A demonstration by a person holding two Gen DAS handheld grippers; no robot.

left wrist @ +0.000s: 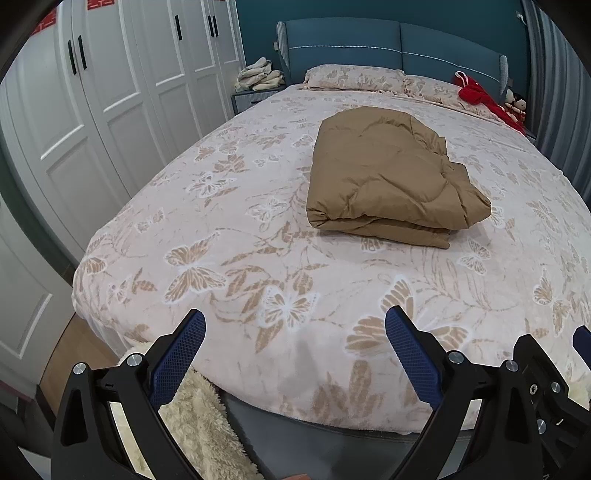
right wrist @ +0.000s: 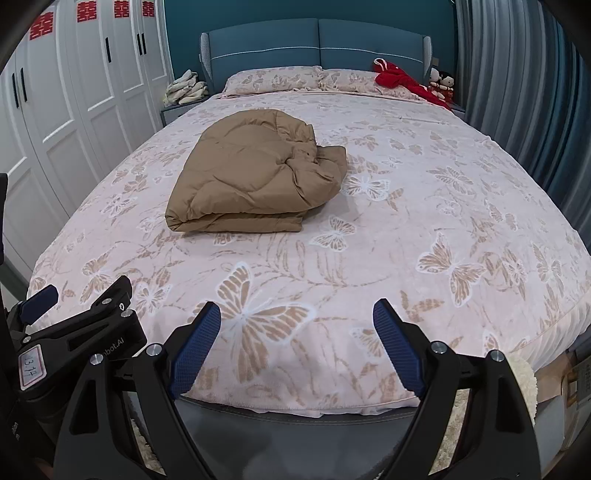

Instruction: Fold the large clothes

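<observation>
The bed point(right wrist: 443, 229) carried a folded brown coat point(right wrist: 251, 184), its folded edge facing the cameras. Only the right view showed red wardrobe decorations point(right wrist: 42, 24). Left gripper point(left wrist: 295, 325) and right gripper point(right wrist: 295, 317) gaped wide, empty.

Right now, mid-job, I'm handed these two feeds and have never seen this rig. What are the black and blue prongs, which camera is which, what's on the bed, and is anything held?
The prongs are two hand-held grippers carried by a person, not robot arms. Each has a fisheye camera looking forward along its two blue-padded fingers. One picture is from the left gripper, the other from the right gripper. In each view the other gripper shows at the edge. Both hang over the foot of the bed, jaws wide open, holding nothing.

On the butterfly-print bedspread lies a brown quilted garment, already folded into a thick bundle, its right side bunched. By the pillows lies a red garment. The white wardrobe stands to the left.
</observation>
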